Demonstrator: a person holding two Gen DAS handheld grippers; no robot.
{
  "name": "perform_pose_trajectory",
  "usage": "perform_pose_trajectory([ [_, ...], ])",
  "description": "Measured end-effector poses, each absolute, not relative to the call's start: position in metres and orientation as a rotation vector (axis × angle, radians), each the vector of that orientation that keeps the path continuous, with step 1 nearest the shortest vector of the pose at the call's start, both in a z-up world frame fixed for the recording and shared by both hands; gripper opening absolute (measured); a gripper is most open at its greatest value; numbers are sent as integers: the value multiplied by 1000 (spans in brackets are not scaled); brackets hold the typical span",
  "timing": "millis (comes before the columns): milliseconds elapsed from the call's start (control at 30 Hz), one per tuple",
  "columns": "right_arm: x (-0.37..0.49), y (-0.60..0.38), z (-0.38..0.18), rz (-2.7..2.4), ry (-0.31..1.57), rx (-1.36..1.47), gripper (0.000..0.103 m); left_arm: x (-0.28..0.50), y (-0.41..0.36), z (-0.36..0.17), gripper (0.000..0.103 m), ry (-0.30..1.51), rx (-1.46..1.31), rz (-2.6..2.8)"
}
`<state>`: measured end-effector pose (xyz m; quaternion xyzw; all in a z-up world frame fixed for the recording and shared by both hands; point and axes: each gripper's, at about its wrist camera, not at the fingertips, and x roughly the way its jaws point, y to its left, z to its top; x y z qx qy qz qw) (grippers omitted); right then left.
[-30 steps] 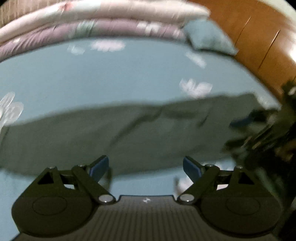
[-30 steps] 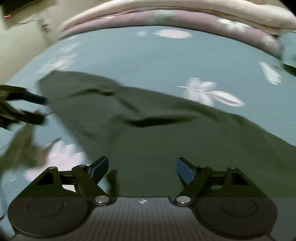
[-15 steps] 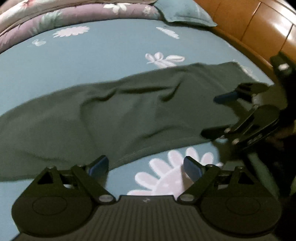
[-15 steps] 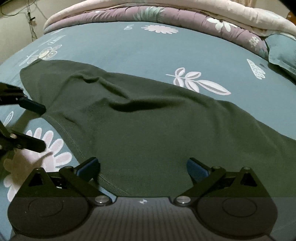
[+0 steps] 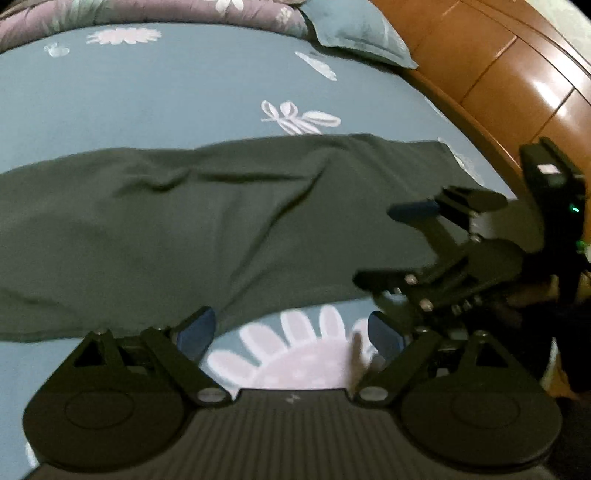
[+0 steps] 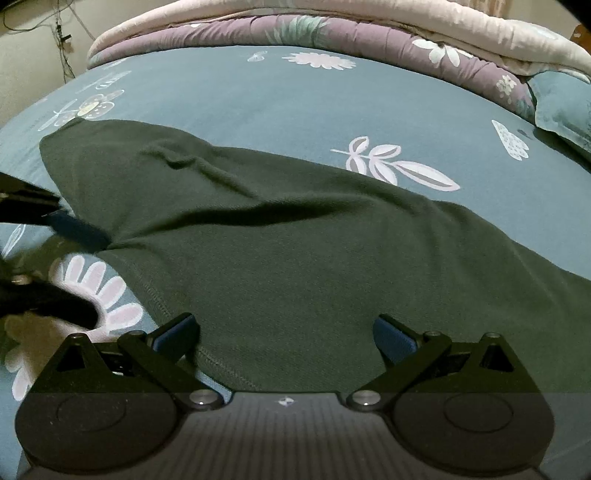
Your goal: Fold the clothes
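A dark green garment lies spread flat across the teal flowered bedsheet, with a few soft wrinkles. My left gripper is open over a white flower print, just off the garment's near hem; nothing sits between its blue pads. My right gripper is open wide over the garment near its stitched hem, jaws empty. The right gripper also shows at the right of the left wrist view, above the garment's end. The left gripper's fingers reach in at the left edge of the right wrist view.
A folded purple and cream quilt lies along the far side of the bed. A teal pillow sits at the corner. A wooden headboard runs along the right. A wall with cables is at far left.
The left view swung down and closer to the garment's near hem, then settled. The right gripper's jaws widened and it stayed over the garment.
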<state>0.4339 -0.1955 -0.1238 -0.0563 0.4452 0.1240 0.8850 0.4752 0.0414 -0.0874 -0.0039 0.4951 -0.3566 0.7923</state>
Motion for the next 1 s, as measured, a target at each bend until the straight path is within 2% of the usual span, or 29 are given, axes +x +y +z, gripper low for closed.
perform_pose_trajectory([
  [167,435,-196,-124,259,924,-121,103,518,33,-57,88,878,-38,-753],
  [233,434,-195,-124,256,923,-121,103,544,24,-58,88,856,-75,-752],
  [400,432,-194,-124,248,916,-121,103,599,5,-97,88,1038,-163,-778],
  [433,432,-195,-124,248,914,-121,103,603,6,-102,84,1026,-155,-758],
  [567,430,-197,-124,252,903,-118,103,603,22,-93,80,921,-105,-533],
  [700,430,-199,-124,258,896,-120,103,586,49,-78,81,880,-168,-573],
  [833,431,-199,-124,259,896,-121,103,569,67,-88,84,927,-126,-571],
  [1000,431,-198,-124,257,894,-121,103,561,117,-86,80,899,-162,-383],
])
